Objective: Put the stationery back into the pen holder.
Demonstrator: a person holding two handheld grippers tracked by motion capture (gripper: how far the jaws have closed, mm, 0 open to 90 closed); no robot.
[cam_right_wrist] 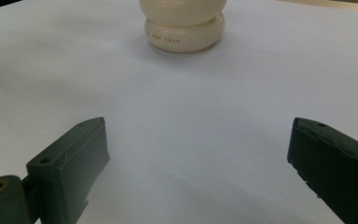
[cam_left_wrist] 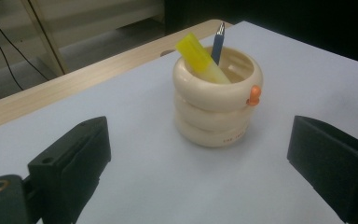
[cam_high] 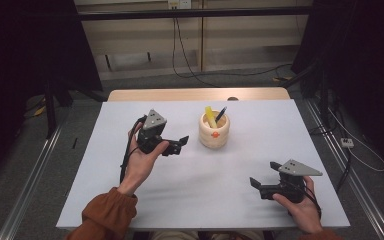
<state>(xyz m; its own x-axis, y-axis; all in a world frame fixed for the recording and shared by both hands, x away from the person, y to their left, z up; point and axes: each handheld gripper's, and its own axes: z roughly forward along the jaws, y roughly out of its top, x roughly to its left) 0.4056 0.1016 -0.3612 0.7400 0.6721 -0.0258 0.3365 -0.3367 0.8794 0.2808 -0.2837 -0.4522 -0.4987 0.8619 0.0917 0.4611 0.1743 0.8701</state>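
the cream holder (cam_high: pixel 214 131), a squat pot shaped like three stacked rings, stands upright just above the centre of the high view, on the white table (cam_high: pixel 230 190). a yellow highlighter (cam_high: pixel 210 116) and a blue pen (cam_high: pixel 221 114) lean inside it, tips poking above the rim, and a small orange knob (cam_left_wrist: pixel 254 94) sticks out of its top ring.

the left gripper (cam_high: pixel 177 145) sits left of centre in the high view, held by the left hand (cam_high: pixel 142 160), jaws spread wide and holding nothing; in the left gripper view the holder stands between the two black jaws but farther off, near and not touching. the right gripper (cam_high: pixel 264 176) rests low at the lower right of the high view, well apart from the holder, jaws likewise wide open and empty (its own view catches just the pot's lower rings at the top edge).

judging from this, the left gripper looks set to reach for the holder or something in it. the risks: the holder is light-looking and stands free, so a jaw nudging its side could slide or tip it and spill both pens. going for the pen, a jaw could snag the highlighter beside it, since the two lean close together. the smooth rounded rings could also slip out of a pinch that lands off-centre.
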